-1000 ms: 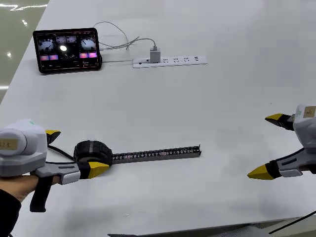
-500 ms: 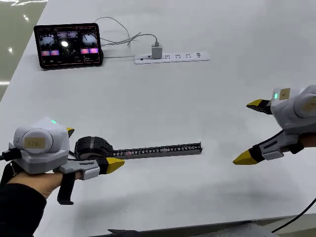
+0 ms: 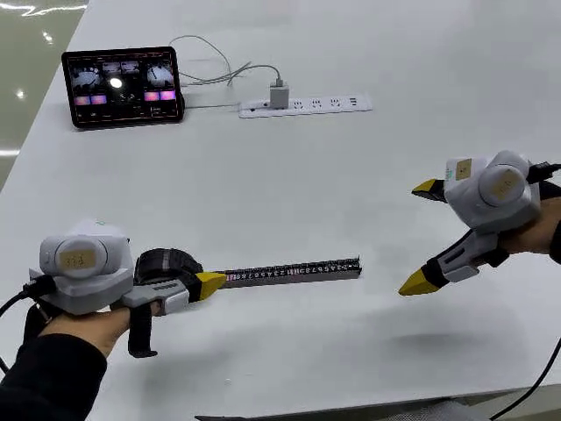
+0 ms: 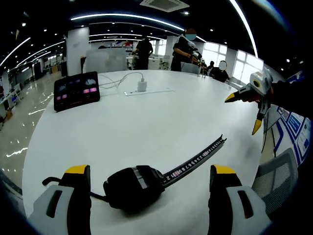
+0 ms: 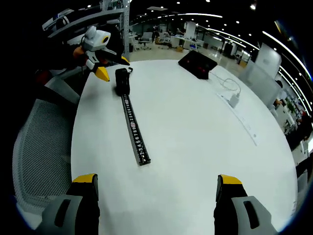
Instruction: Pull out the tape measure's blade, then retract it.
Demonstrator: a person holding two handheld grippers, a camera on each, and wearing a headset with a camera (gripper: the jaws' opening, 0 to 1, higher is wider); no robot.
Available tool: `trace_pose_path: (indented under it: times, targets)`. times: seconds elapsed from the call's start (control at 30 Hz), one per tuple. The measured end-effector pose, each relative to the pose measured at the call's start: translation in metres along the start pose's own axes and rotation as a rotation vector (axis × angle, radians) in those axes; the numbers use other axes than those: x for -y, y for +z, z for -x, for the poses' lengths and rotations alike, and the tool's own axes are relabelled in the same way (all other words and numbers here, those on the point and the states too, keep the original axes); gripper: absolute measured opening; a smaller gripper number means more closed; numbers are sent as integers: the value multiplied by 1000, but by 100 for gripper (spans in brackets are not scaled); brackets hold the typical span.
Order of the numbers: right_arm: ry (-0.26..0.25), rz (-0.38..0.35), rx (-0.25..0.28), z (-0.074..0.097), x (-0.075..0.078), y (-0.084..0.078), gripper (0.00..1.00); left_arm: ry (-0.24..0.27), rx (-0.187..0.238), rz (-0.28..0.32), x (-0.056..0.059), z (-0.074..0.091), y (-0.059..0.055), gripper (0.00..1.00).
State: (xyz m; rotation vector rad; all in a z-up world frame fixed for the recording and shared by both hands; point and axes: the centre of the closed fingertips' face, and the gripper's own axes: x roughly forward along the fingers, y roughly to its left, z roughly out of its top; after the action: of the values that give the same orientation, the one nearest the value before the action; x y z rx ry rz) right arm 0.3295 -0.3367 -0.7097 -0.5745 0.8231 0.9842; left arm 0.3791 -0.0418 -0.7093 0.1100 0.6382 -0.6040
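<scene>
On left gripper [image 4: 149, 170], fingers [image 4: 77, 172] apart, straddling tape measure [image 4: 133, 187] case, gap each side. Blade [image 3: 294, 272] lies pulled out flat on white tabletop [image 3: 351, 175], tip toward right gripper [image 3: 419, 235]. Its fingers spread wide, holding nothing, well apart from blade tip. Tablet [image 3: 123, 86], power strip [image 3: 307, 104] at far side.

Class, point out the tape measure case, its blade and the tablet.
tape measure case [image 4: 134, 186], left gripper view, top of the black housing.
blade [image 3: 294, 273], head view, middle of the pulled-out strip.
tablet [image 3: 123, 85], head view, centre of the screen.

Black tape measure case [image 3: 166, 264]; dark blade [image 3: 294, 272], pale numerals; white table [image 3: 307, 193]
</scene>
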Motion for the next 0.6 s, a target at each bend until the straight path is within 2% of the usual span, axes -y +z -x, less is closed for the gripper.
trace_pose_path:
  times: [0.07, 0.13, 0.2, 0.23, 0.27, 0.3, 0.4, 0.5, 0.6]
  targets:
    - [9, -9, 14, -2, 2, 6, 99, 53, 9, -17, -6, -1, -1, 99]
    - [14, -3, 13, -6, 4, 9, 99, 82, 28, -13, -8, -1, 0, 99]
    - [23, 8, 9, -10, 6, 12, 99, 98, 51, 29, -9, -3, 1, 99]
    - [28, 16, 5, -12, 6, 13, 99, 92, 90, 75, -7, -3, 5, 99]
    - [32, 24, 0, -14, 6, 14, 99, 90, 108, 102, -6, -4, 7, 99]
    - [38, 34, -8, -16, 6, 14, 99, 97, 108, 120, -7, -4, 6, 99]
    - [49, 66, -28, -22, 5, 14, 99, 142, 109, 108, -12, -4, 5, 99]
    - [70, 84, -43, -29, 3, 15, 99, 147, 130, 99, -14, -5, 10, 99]
    - [84, 98, -61, -38, 2, 12, 99, 155, 121, 85, -17, -10, 6, 99]
